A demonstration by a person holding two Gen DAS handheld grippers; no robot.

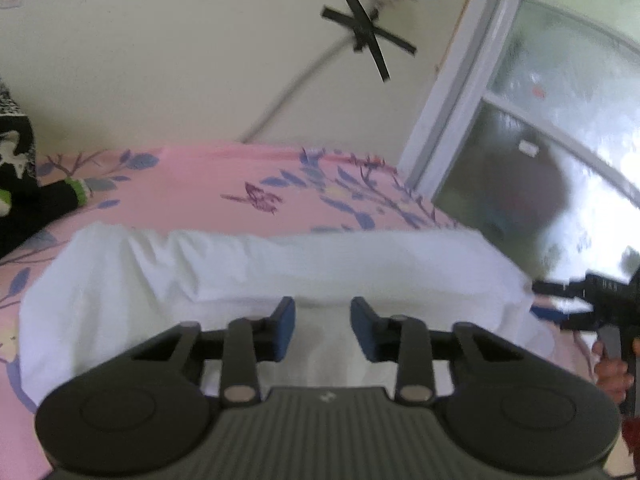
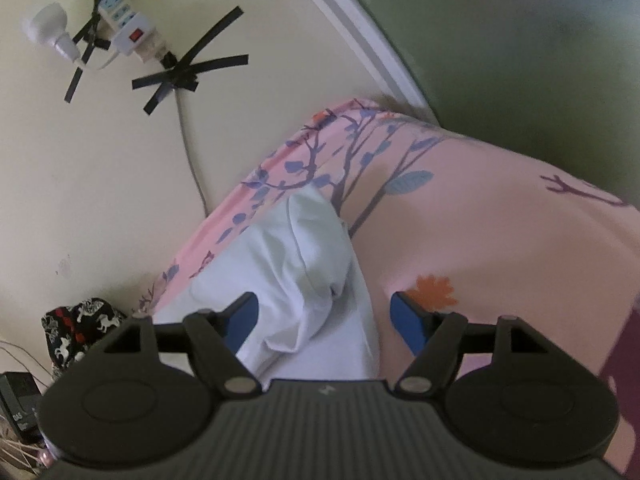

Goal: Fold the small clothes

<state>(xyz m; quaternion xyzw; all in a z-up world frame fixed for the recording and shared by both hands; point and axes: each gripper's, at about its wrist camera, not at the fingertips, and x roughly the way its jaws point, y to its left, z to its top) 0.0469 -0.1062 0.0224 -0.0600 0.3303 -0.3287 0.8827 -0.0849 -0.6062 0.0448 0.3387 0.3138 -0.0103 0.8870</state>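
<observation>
A white garment (image 1: 256, 268) lies folded across a pink floral bed sheet (image 1: 192, 188). My left gripper (image 1: 322, 326) is open just above its near edge, with cloth showing between the blue pads and nothing held. My right gripper (image 2: 323, 318) is open wide over the garment's end (image 2: 308, 248), which is bunched with a seam showing; nothing is held. The right gripper also shows at the right edge of the left wrist view (image 1: 560, 304), at the garment's right end.
A cream wall with taped cable (image 1: 364, 28) and a power strip (image 2: 128, 28) stands behind the bed. A window frame (image 1: 452, 92) is at the right. A black patterned cloth (image 2: 80, 328) lies at the bed's left. A black device (image 2: 20, 404) sits low left.
</observation>
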